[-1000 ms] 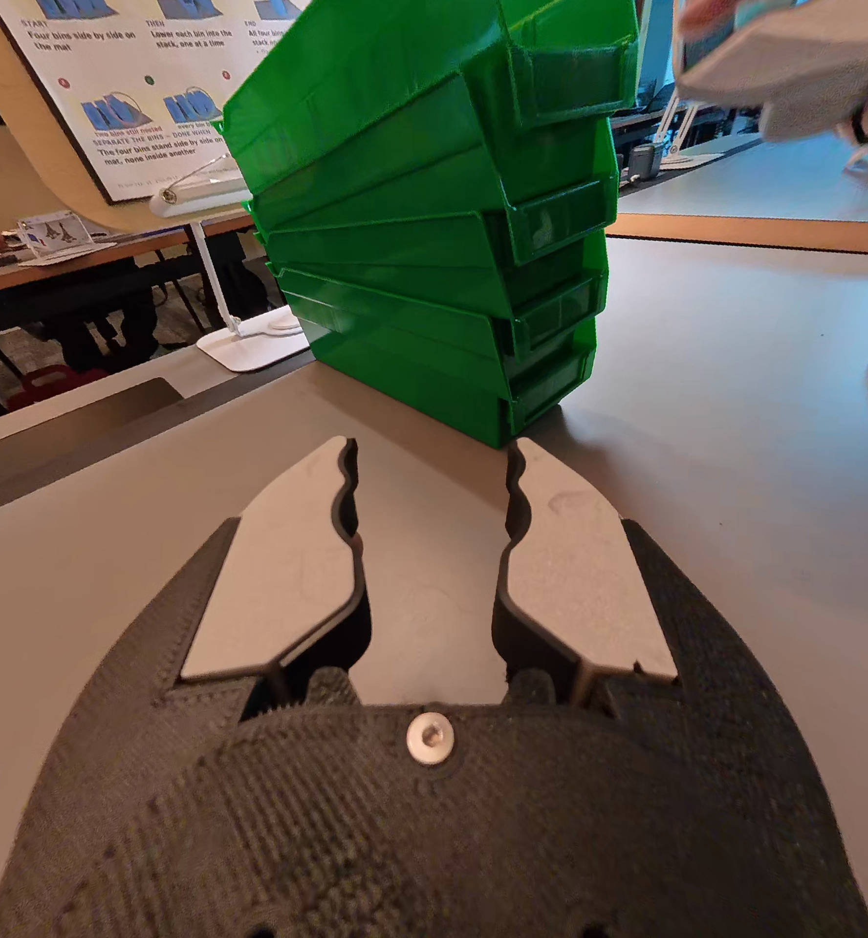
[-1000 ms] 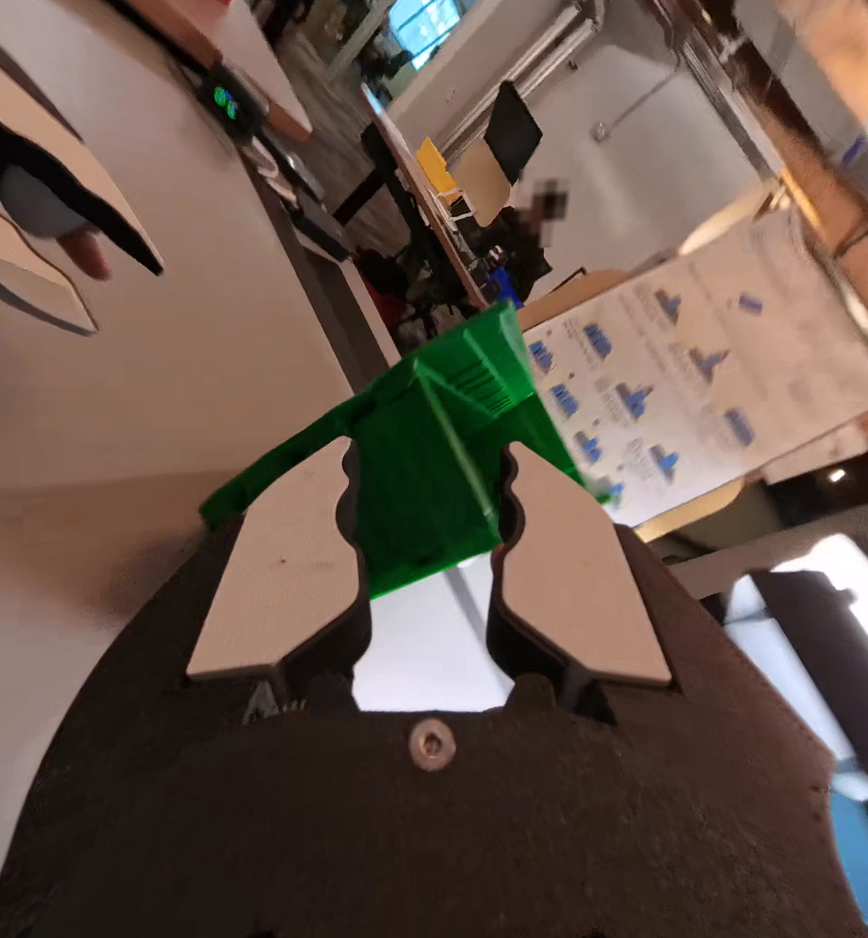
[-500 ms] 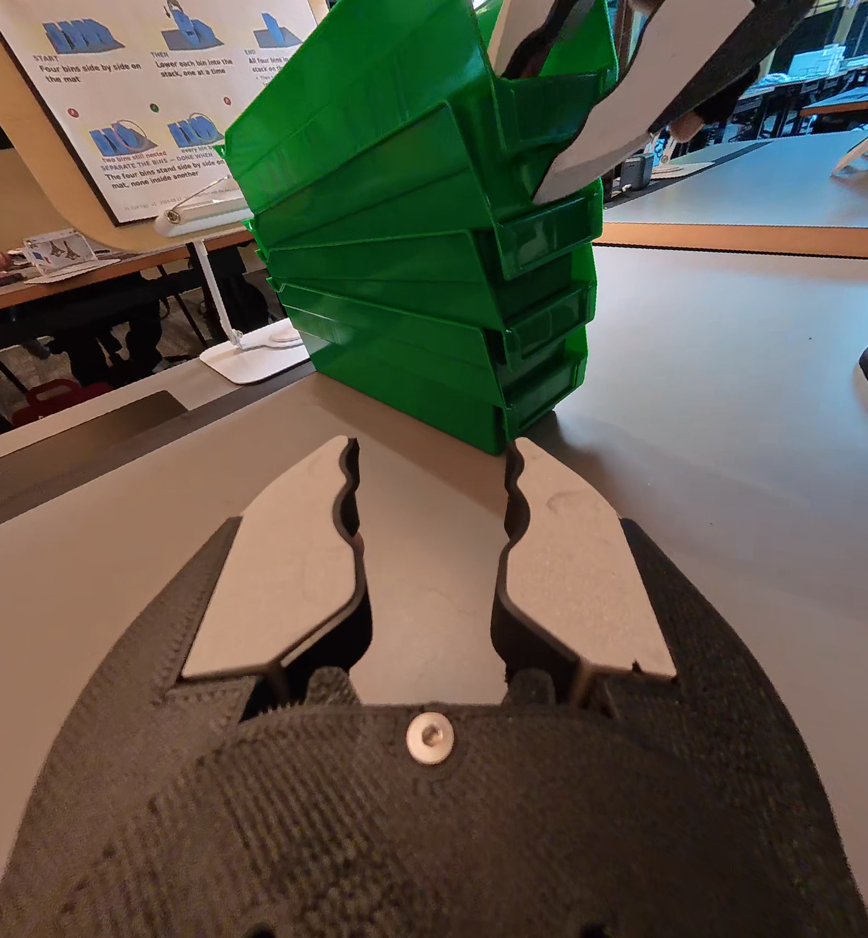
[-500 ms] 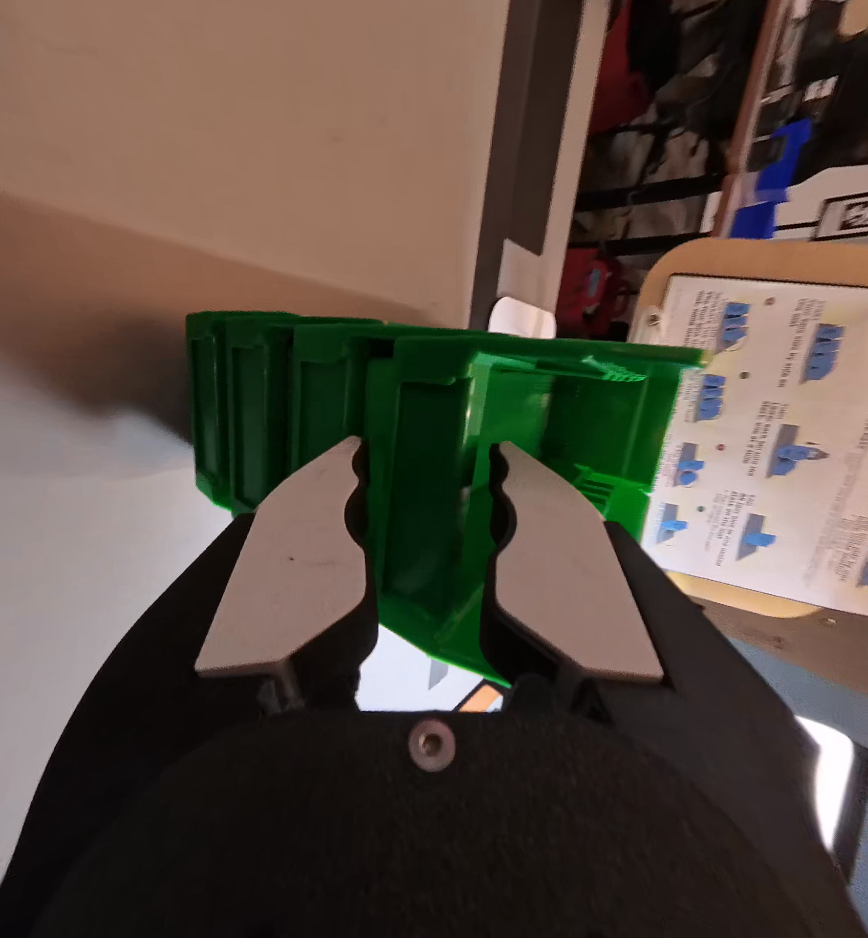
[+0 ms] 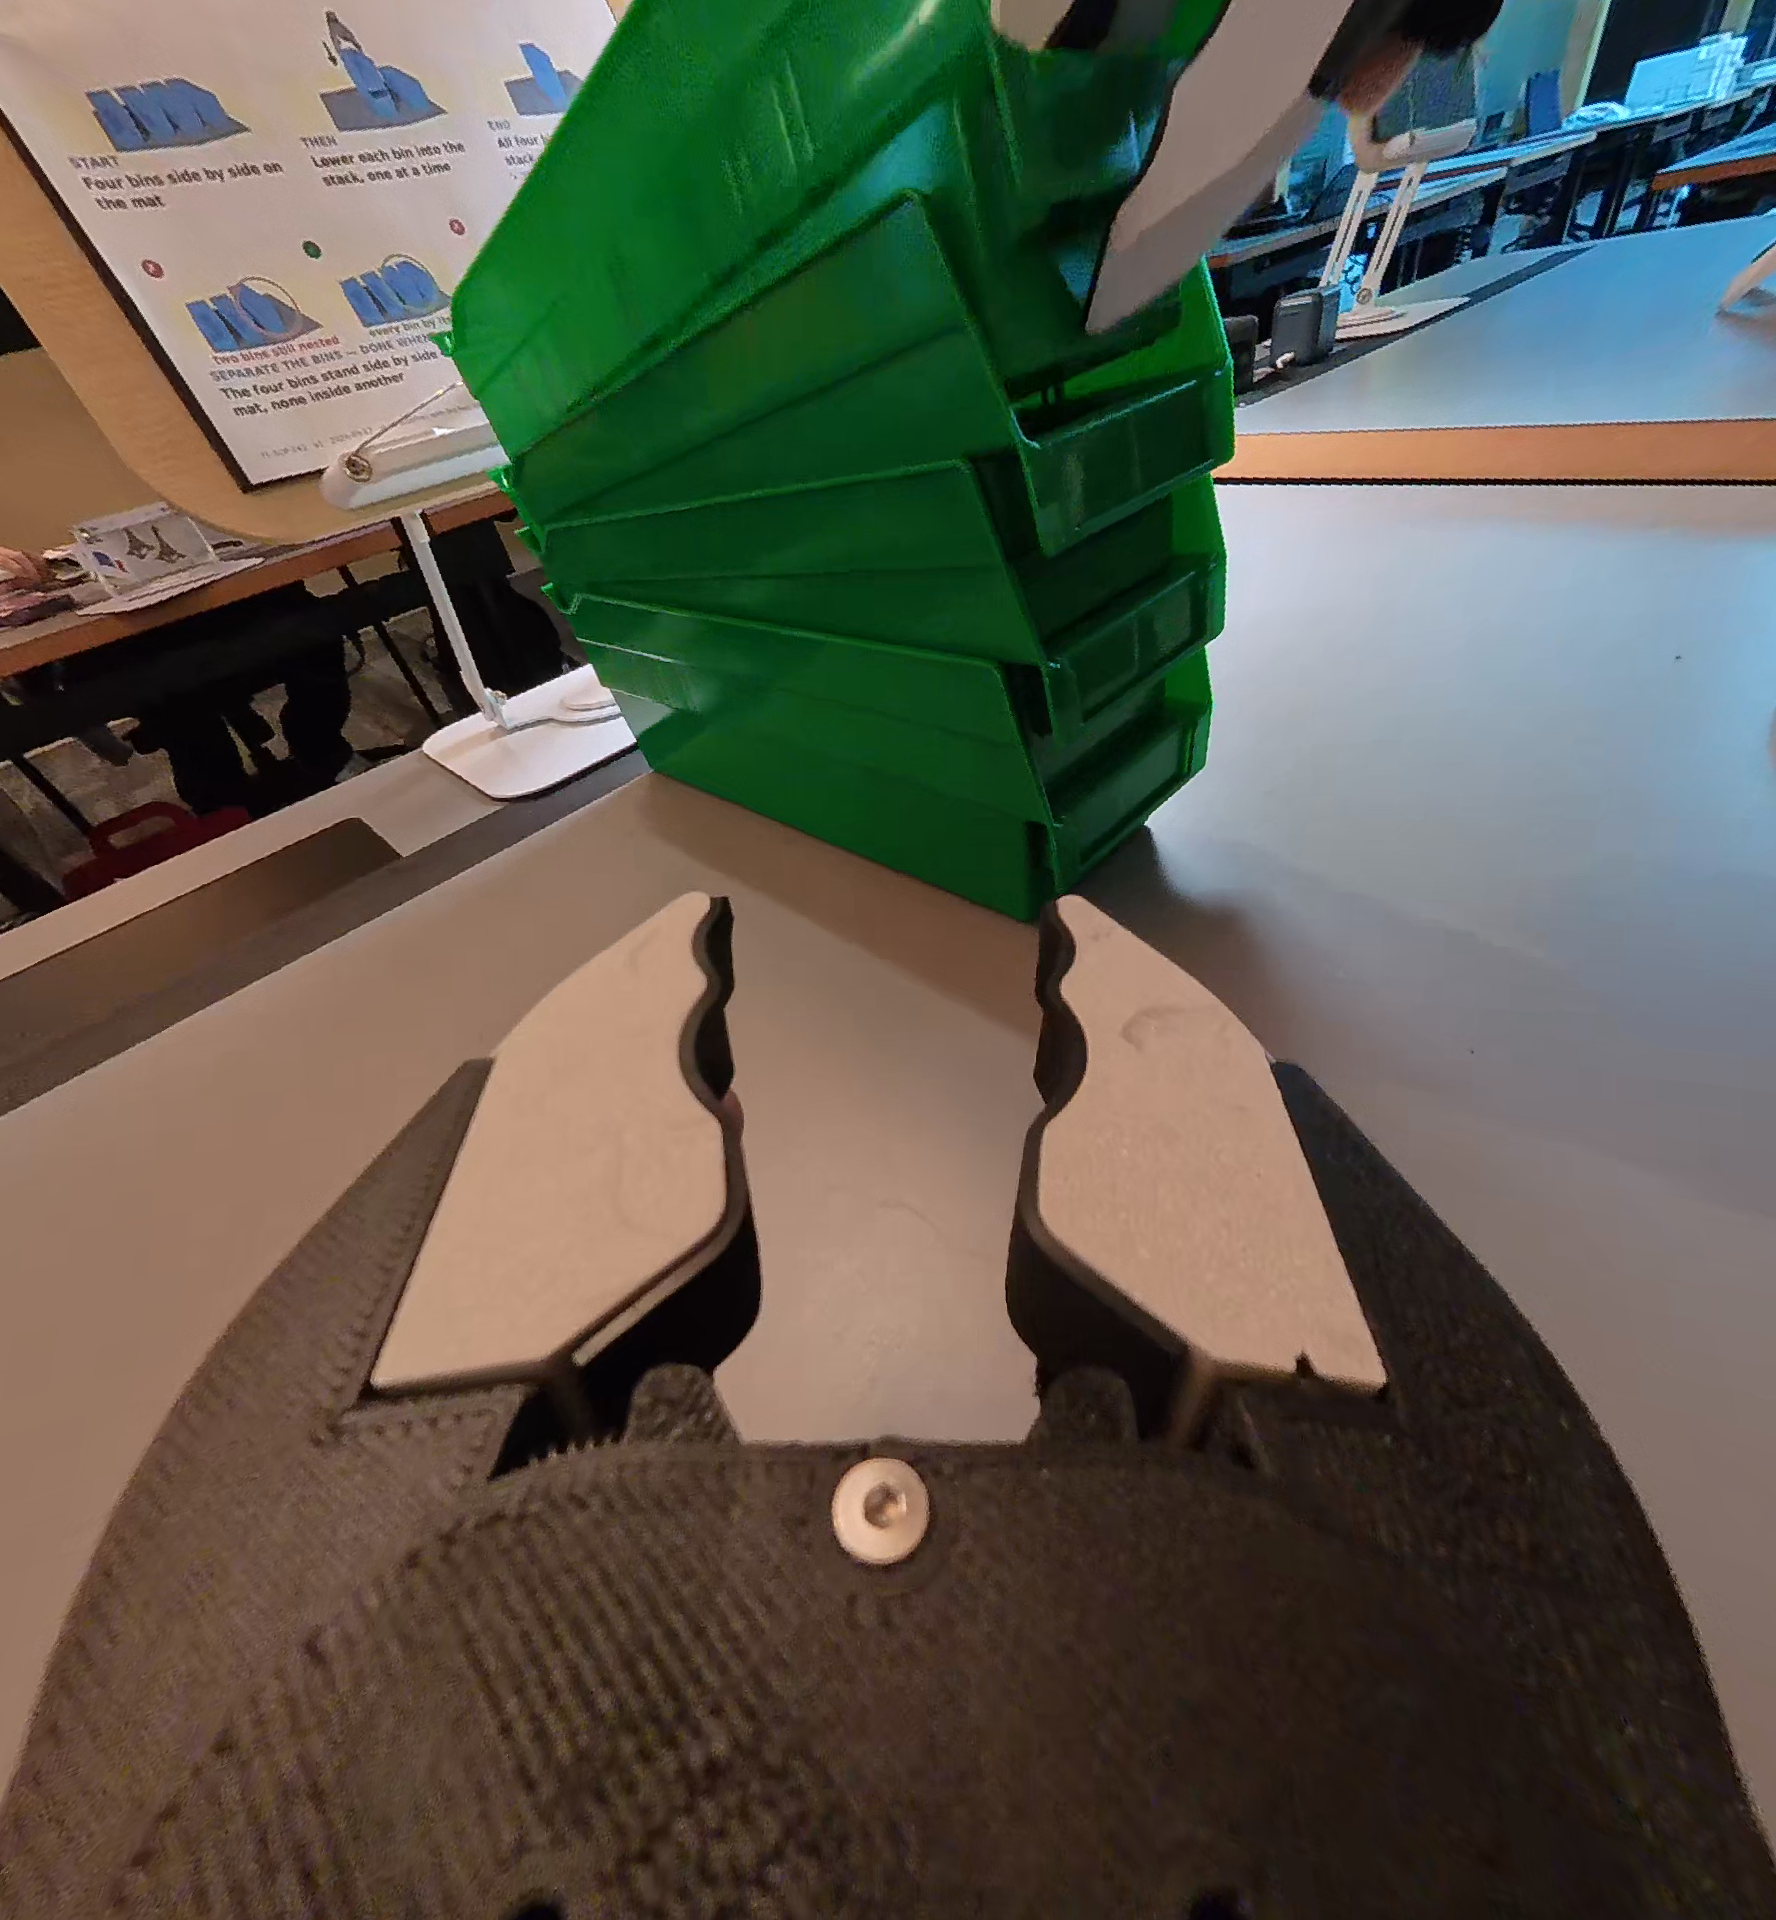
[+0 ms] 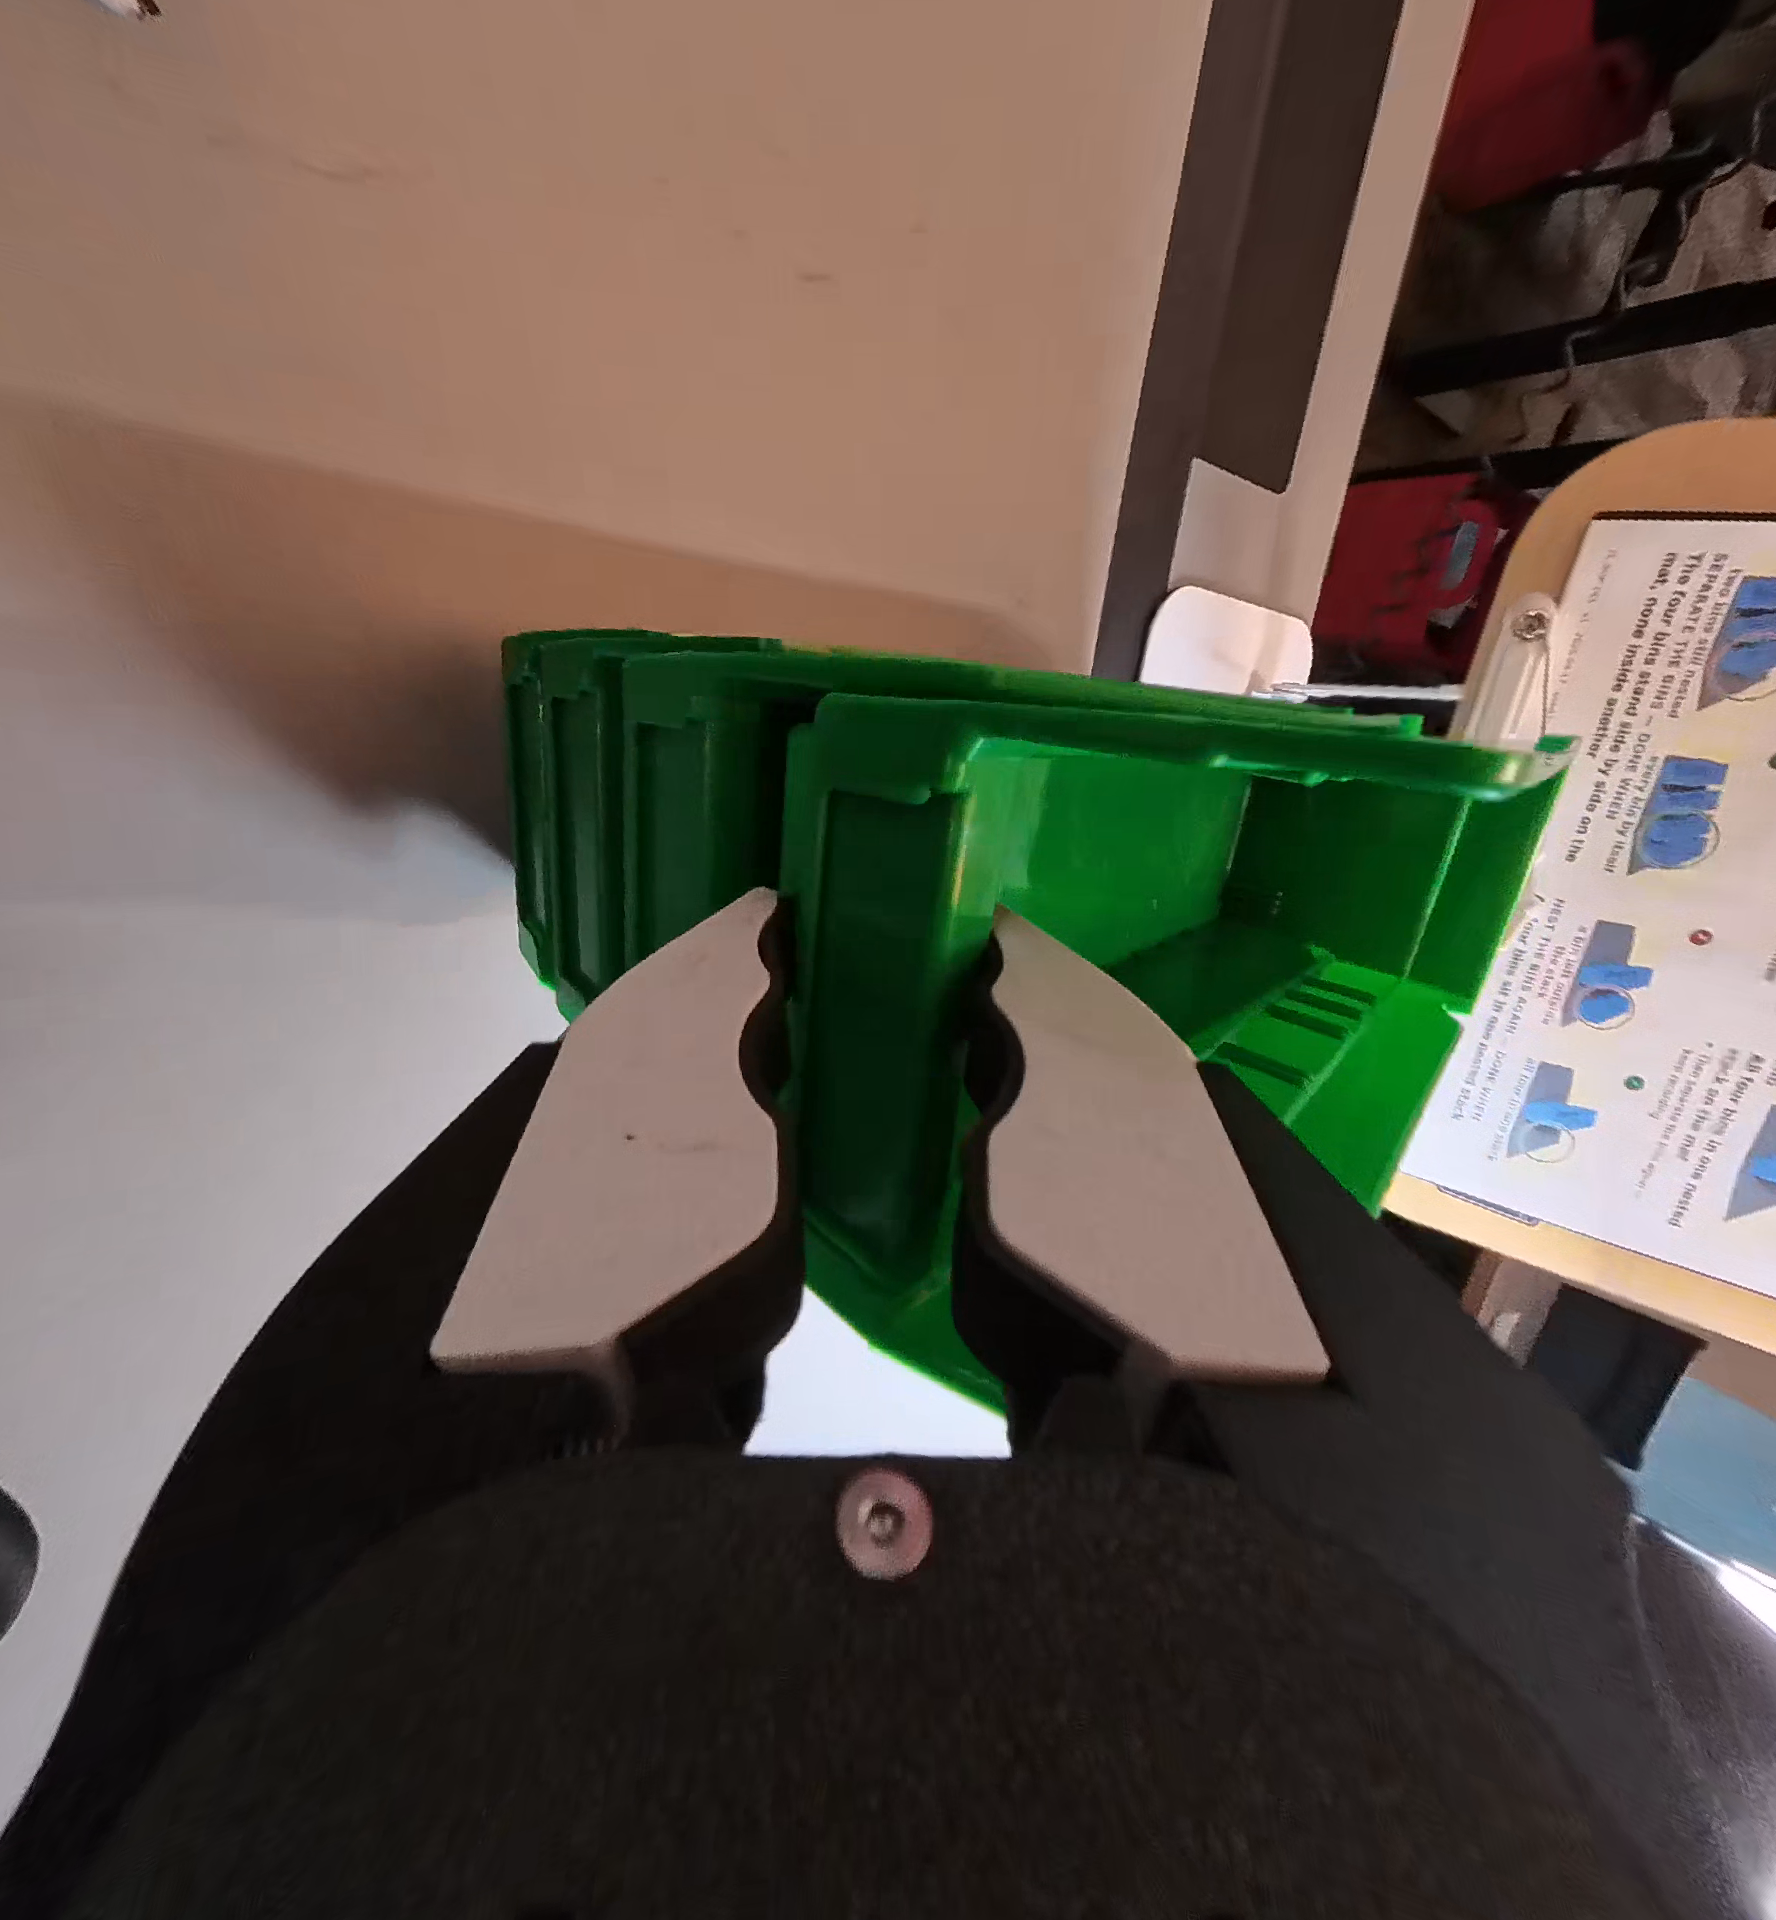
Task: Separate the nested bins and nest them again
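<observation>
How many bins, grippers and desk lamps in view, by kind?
Green bins: 5, one nested stack, the top bin tipped up in the right gripper
Grippers: 2, the left gripper open and empty
White desk lamps: 2, one behind the stack, one on a far table
Total: 9

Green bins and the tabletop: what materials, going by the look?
Green bins: likely moulded plastic, glossy; sharp highlights, slightly translucent thin walls, moulded ribs. Tabletop: smooth matte grey, perhaps laminate; soft sheen, no grain. Uncertain.
</observation>
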`<state>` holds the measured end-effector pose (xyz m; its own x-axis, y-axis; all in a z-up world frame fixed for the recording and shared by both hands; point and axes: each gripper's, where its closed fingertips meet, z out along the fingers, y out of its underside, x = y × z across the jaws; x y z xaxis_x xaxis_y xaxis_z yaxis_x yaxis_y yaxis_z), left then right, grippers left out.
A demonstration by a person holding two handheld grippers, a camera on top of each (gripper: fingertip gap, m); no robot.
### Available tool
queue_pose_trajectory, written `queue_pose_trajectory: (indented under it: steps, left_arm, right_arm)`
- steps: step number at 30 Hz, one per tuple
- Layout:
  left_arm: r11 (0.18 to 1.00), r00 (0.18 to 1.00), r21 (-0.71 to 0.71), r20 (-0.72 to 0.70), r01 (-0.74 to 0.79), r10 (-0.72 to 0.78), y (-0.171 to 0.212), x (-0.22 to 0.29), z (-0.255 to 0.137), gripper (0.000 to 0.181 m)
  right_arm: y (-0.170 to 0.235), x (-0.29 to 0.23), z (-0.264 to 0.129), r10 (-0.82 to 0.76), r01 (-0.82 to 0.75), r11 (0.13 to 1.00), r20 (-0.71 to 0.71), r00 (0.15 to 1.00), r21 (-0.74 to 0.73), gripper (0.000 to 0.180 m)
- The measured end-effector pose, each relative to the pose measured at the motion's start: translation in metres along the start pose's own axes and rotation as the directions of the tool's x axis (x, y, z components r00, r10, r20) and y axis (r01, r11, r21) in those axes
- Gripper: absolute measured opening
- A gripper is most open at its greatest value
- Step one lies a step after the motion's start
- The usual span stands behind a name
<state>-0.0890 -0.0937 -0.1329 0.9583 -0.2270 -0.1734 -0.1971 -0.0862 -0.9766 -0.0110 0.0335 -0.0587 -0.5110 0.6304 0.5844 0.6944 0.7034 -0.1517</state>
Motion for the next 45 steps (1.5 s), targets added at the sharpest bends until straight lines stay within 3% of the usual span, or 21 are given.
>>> queue_pose_trajectory:
  steps: [9,15,20,28,34,45]
  left_arm:
    - [1.0,1.0,-0.012,0.003,-0.01,0.01,0.003,0.0,0.001,0.056]
    - [1.0,1.0,-0.016,0.006,-0.002,0.002,0.004,-0.002,0.001,0.056]
    - [0.999,1.0,-0.039,0.0,-0.003,0.003,0.011,0.0,0.004,0.055]
    - [0.998,1.0,-0.065,-0.007,-0.001,0.001,0.017,0.002,0.007,0.053]
    - [0.997,1.0,-0.079,-0.009,-0.001,0.0,0.021,0.002,0.009,0.053]
    - [0.997,1.0,-0.081,-0.009,-0.014,0.013,0.021,0.004,0.008,0.053]
  right_arm:
    - [0.001,0.051,-0.076,0.062,-0.046,0.995,-0.173,0.983,0.093,0.028]
    - [0.056,0.038,-0.105,0.089,-0.086,0.996,-0.209,0.974,0.025,0.028]
    - [0.123,-0.003,-0.075,0.099,-0.111,0.992,-0.191,0.977,-0.053,0.028]
    - [0.209,-0.08,0.012,0.12,-0.136,0.98,-0.113,0.986,-0.148,0.028]
    - [0.236,-0.103,0.045,0.13,-0.148,0.973,-0.109,0.985,-0.175,0.028]
    - [0.246,-0.105,0.061,0.107,-0.132,0.977,-0.151,0.983,-0.165,0.028]
